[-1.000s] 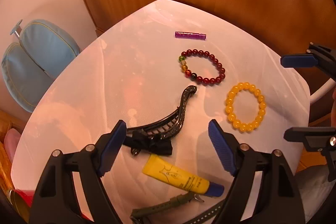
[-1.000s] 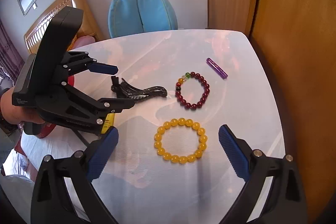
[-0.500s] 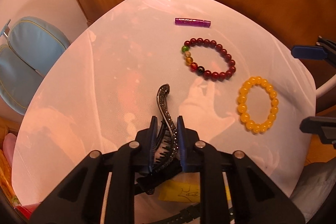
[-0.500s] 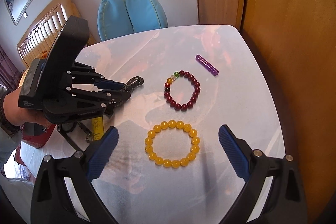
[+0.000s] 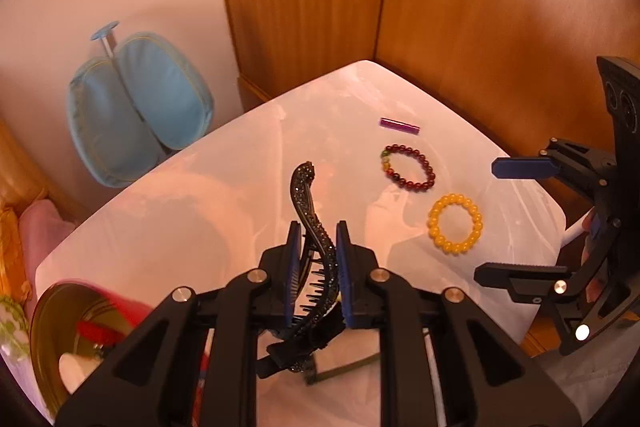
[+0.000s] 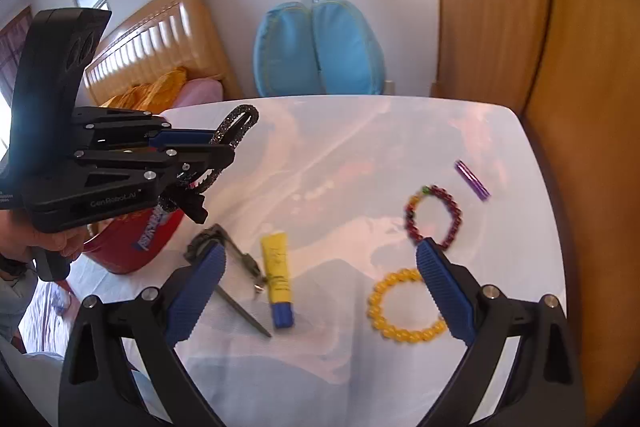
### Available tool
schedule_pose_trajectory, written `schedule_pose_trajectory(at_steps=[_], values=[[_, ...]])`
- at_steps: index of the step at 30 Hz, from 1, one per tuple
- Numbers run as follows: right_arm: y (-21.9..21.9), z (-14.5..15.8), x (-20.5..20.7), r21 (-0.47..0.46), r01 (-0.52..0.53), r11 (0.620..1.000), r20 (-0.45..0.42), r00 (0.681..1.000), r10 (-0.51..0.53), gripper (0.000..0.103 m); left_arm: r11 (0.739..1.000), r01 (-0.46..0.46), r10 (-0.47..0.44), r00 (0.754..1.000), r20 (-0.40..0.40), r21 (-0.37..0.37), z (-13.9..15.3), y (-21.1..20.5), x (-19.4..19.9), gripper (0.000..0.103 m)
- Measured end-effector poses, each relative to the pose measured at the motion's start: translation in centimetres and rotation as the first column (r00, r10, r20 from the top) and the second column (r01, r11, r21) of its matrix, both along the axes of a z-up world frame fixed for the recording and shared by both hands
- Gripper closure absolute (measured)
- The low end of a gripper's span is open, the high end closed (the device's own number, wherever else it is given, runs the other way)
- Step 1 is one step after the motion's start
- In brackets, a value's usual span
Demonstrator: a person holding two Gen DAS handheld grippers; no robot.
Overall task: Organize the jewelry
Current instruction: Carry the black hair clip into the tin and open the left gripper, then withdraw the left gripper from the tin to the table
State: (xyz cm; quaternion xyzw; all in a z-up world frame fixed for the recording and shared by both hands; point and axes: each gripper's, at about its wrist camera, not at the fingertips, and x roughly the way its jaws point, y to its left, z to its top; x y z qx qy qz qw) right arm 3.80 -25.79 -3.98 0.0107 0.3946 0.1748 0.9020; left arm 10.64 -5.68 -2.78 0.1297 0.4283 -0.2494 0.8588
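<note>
Both pictures are bright, but their colour differs: the left wrist view carries a warm orange-pink cast, while the right wrist view looks cooler and whiter. The glossy white table (image 6: 360,155) throws back soft glare and pale reflections of the wood panelling (image 5: 500,7). Daylight flares at the far left edge of the right view. Soft shadows lie on the near part of the table. The dark red bracelet (image 6: 434,217) and yellow bracelet (image 6: 406,305) are smeared by motion blur there, yet crisp in the left view. Fisheye bending curves the edges, with black corners.
</note>
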Motion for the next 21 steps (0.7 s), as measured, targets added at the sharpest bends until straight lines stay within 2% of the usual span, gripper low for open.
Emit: schedule_pose_trajectory(at_steps=[5,10,15,21], values=[[7.7,1.9,0.4,-0.020,-0.155,0.988,0.064,0.986,0.156,0.006,0.988,-0.154,0.154,0.988,0.013,-0.026,0.9,8.5,-2.5,0.085],[16.7,2.4,1.3,-0.032,-0.264,0.964,0.071,0.961,0.266,0.006,0.966,-0.256,0.256,0.967,0.001,0.016,0.2,17.8,-4.3,0.086],[24.9,1.7,2.3,-0.038,-0.338,0.940,0.047,0.939,0.340,0.006,0.956,-0.292,0.294,0.954,-0.060,0.035,-1.9,24.8,-4.8,0.088],[28.9,0.4,3.0,-0.066,-0.347,0.935,0.003,0.937,0.348,0.006,0.969,-0.245,0.246,0.965,-0.095,0.021,-3.6,27.4,-4.7,0.088]])
